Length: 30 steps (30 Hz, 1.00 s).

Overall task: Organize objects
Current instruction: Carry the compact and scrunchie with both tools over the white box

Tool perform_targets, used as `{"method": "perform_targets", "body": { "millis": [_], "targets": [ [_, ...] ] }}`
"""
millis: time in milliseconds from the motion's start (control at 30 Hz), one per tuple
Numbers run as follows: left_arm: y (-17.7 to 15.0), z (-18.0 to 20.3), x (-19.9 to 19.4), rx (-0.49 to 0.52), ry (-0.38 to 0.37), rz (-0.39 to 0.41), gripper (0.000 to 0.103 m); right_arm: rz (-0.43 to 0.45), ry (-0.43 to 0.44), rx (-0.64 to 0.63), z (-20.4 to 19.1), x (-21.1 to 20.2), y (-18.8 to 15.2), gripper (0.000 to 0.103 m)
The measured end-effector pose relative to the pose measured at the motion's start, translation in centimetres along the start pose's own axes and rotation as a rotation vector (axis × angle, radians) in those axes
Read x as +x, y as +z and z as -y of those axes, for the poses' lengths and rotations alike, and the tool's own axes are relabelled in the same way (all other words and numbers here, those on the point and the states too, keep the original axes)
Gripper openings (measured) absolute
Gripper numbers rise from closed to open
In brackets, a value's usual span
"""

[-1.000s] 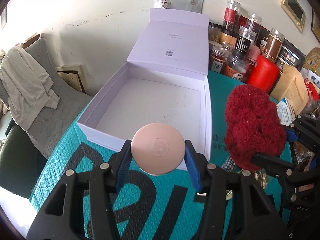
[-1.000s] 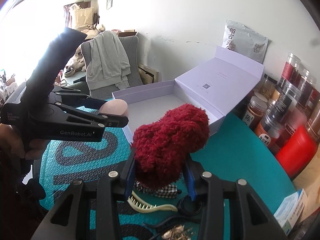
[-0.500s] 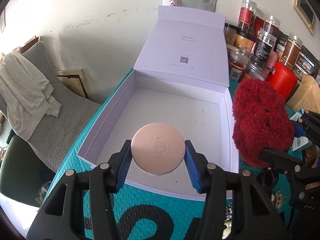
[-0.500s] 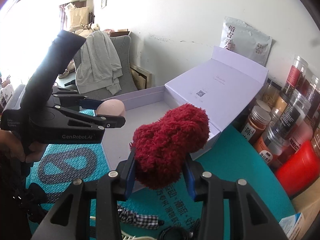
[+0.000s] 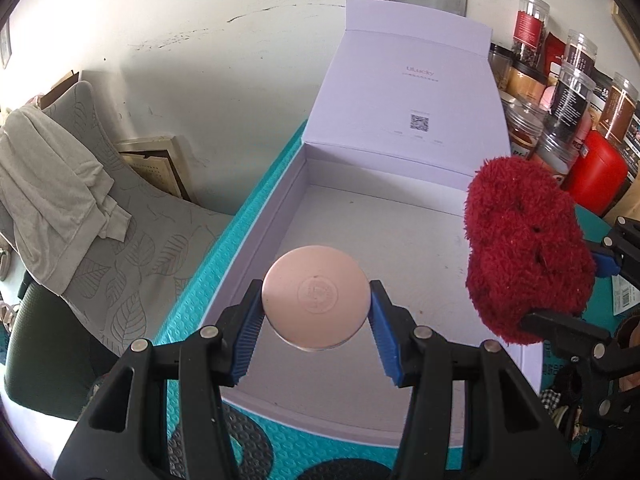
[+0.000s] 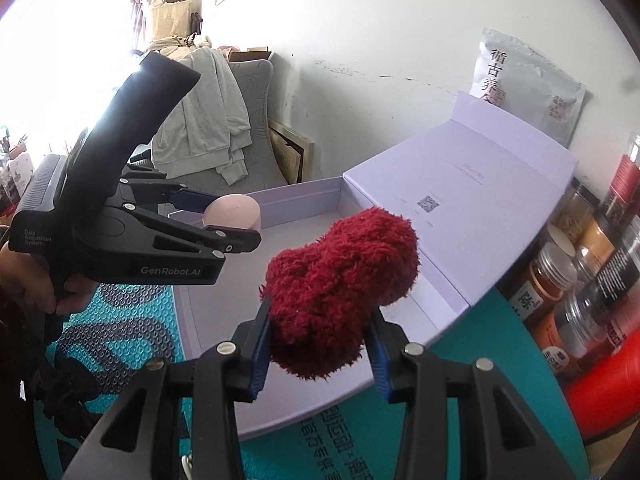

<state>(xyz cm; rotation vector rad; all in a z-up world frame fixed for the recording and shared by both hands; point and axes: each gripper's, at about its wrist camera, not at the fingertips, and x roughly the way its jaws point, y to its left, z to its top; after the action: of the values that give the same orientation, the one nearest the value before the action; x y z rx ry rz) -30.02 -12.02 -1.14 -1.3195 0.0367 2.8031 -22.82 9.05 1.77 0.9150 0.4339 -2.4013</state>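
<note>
Left wrist view: my left tool (image 5: 316,310) is clamped on a round pink compact (image 5: 316,306), its blue pads pressed to either edge. The compact hangs over the near part of an open lilac box (image 5: 276,208) whose floor looks bare, apart from a few small marks. The hinged lid (image 5: 412,92) stands up against the wall. To the right my right tool (image 5: 568,292) carries a fuzzy red scrunchie (image 5: 524,252) over the box's right wall. Behind it stands a cluster of clear jars (image 5: 568,92) with dark and reddish contents; I cannot make out what they are from here. A red canister (image 5: 596,172) stands beside them.

Right wrist view: the right tool (image 6: 318,340) grips the scrunchie (image 6: 340,288), both pads sunk into the pile. It is above the box (image 6: 304,200) interior, not touching the floor. The left tool (image 6: 230,224) holds the compact (image 6: 234,214) above the box's far-left corner. The box sits on a teal counter (image 6: 460,360).
</note>
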Motion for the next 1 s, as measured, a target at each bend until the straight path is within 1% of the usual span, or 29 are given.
{"method": "perform_targets", "body": {
  "millis": [133,267,400,567,767,800,933,1000],
  "targets": [
    [0.7,-0.7,1.1,0.003,0.045,-0.005,0.049,-0.009,0.003,-0.001,0.1,1.4,0.8,0.042],
    [1.5,-0.7,2.2,0.019,0.023,-0.015,0.049,-0.025,0.003,-0.014,0.3,2.6,1.2,0.042],
    [2.1,-0.3,3.3,0.037,0.052,-0.019,0.049,-0.041,-0.007,-0.029,0.6,3.7,1.4,0.042],
    [2.8,0.3,4.8,0.063,0.051,-0.037,0.049,-0.062,-0.02,-0.045,1.2,4.9,1.5,0.042],
    [3.9,0.6,6.7,0.092,0.067,-0.063,0.049,-0.081,-0.02,-0.023,2.2,6.2,1.6,0.042],
    [4.1,0.5,7.1,0.092,0.063,-0.073,0.049,-0.083,-0.023,-0.026,2.3,6.4,1.6,0.042],
    [4.6,0.2,8.8,0.047,-0.011,-0.135,0.049,-0.097,-0.03,-0.011,2.8,7.2,1.5,0.042],
    [4.6,0.2,9.4,0.04,-0.012,-0.147,0.049,-0.106,-0.019,-0.002,2.9,7.6,1.3,0.042]
  ]
}}
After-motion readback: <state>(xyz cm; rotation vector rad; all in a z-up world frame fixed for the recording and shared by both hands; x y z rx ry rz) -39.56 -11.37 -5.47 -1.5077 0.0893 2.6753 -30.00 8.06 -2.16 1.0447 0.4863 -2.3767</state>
